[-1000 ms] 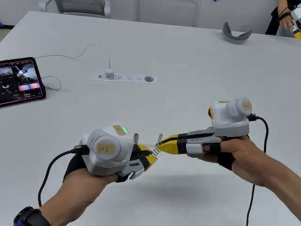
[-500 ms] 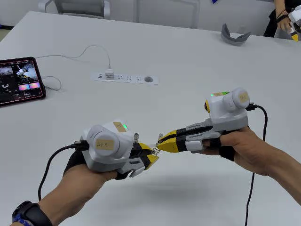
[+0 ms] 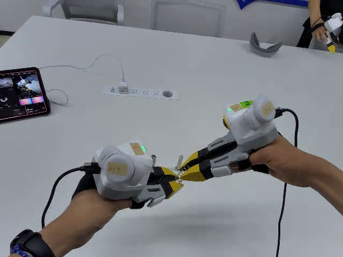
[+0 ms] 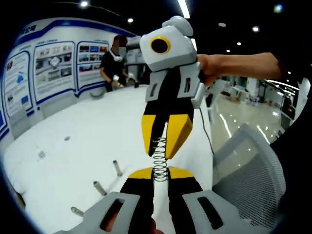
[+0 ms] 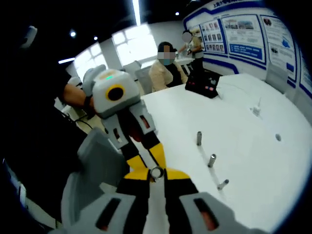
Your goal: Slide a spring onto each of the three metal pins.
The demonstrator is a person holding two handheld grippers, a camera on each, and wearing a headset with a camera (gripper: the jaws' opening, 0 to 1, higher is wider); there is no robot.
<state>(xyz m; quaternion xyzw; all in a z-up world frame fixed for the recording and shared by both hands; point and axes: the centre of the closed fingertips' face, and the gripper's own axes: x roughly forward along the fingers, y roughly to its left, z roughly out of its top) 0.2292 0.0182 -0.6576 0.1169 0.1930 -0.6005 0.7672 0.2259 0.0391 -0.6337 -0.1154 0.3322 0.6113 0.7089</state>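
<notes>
A small steel spring (image 4: pixel 159 158) spans the gap between the two grippers' yellow tips, over the white table. My left gripper (image 4: pixel 156 174) is shut on its near end. My right gripper (image 5: pixel 156 174) is shut on the other end, whose ring (image 5: pixel 156 172) shows end-on between the tips. In the head view the left gripper (image 3: pixel 172 184) and the right gripper (image 3: pixel 186 173) meet tip to tip just in front of two upright metal pins (image 3: pixel 154 159) (image 3: pixel 179 161). Three bare pins (image 4: pixel 117 168) (image 4: pixel 99 187) (image 4: pixel 77 211) stand in a row on the table; they are also in the right gripper view (image 5: pixel 199 138) (image 5: pixel 211 160) (image 5: pixel 223 184).
A white power strip (image 3: pixel 140 91) with a plugged-in cable lies further back. A tablet (image 3: pixel 21 99) with a lit screen sits at the left edge. A grey curved band (image 3: pixel 266 48) lies at the far right, near another person (image 3: pixel 320 24). Cables trail from both grippers.
My right gripper has tilted, body up and tips down, and closed in on the left gripper's tips. The spring it carried now reaches between the left jaws.
</notes>
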